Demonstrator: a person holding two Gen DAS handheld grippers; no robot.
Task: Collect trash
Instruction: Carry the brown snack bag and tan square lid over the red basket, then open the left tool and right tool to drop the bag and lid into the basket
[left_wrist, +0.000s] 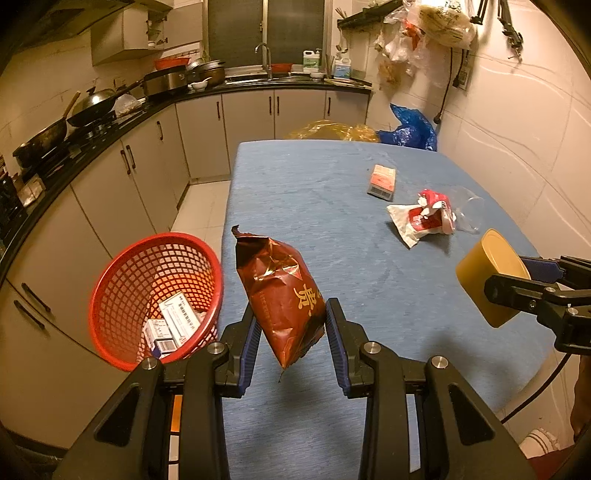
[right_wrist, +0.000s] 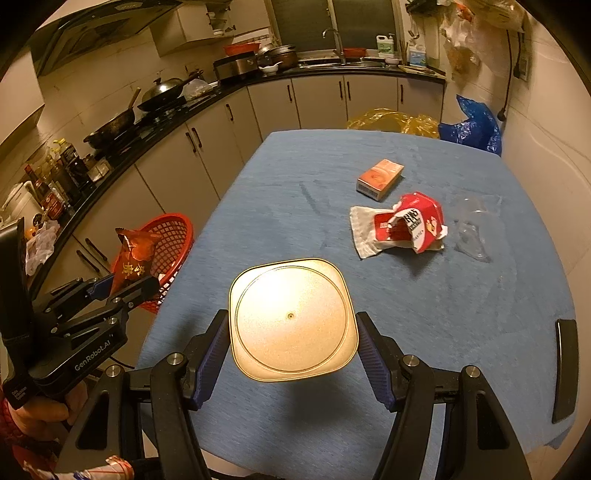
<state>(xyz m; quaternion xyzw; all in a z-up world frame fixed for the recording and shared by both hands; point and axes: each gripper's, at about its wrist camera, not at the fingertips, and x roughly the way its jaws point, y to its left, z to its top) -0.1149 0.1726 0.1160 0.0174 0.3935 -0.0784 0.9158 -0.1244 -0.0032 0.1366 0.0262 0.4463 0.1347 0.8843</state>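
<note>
Left wrist view shows the left gripper pinching a light, crinkly snack bag low; right gripper clamps a stiff, smooth tub widely.

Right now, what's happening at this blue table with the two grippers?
A person is clearing trash with a handheld gripper in each hand. The left gripper is clamped on a crumpled red-brown snack bag, held up beside the red mesh basket, which already has a few small boxes in it. The right gripper grips a yellow container above the table. An orange box, a torn red-and-white carton and clear plastic lie on the cloth.
</note>
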